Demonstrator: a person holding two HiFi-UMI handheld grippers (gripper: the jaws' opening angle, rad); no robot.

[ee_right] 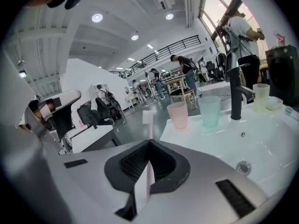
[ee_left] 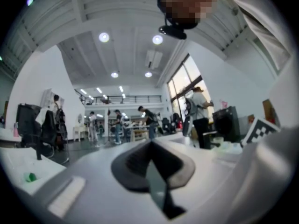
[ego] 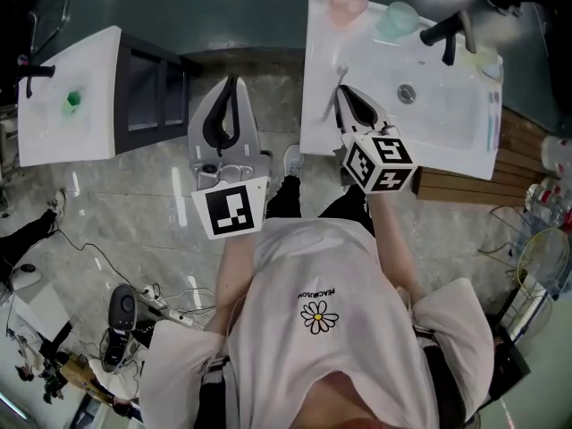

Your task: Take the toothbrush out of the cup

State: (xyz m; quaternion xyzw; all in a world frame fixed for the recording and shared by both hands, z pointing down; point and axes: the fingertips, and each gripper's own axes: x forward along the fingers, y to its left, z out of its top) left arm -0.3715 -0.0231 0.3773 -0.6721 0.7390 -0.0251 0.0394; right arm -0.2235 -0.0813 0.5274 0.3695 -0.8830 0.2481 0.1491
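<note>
Hanging over the near-left corner of the white ceramic sink [ego: 447,128] in the head view was the right gripper [ego: 342,92]; the left gripper [ego: 232,83] floated above the floor. Left gripper view: jaws together, empty. Right gripper view: jaws clamped on a pale pink plastic toothbrush [ee_right: 147,117], its bristles past the tips, clear of the translucent pink cup [ee_right: 178,114] beyond.

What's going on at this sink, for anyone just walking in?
A person works two handheld grippers. The right gripper has its jaws clamped on a toothbrush, held over the white sink's edge, clear of the pink cup and green cup beyond. The left gripper hangs beside the sink, jaws together, empty.
</note>
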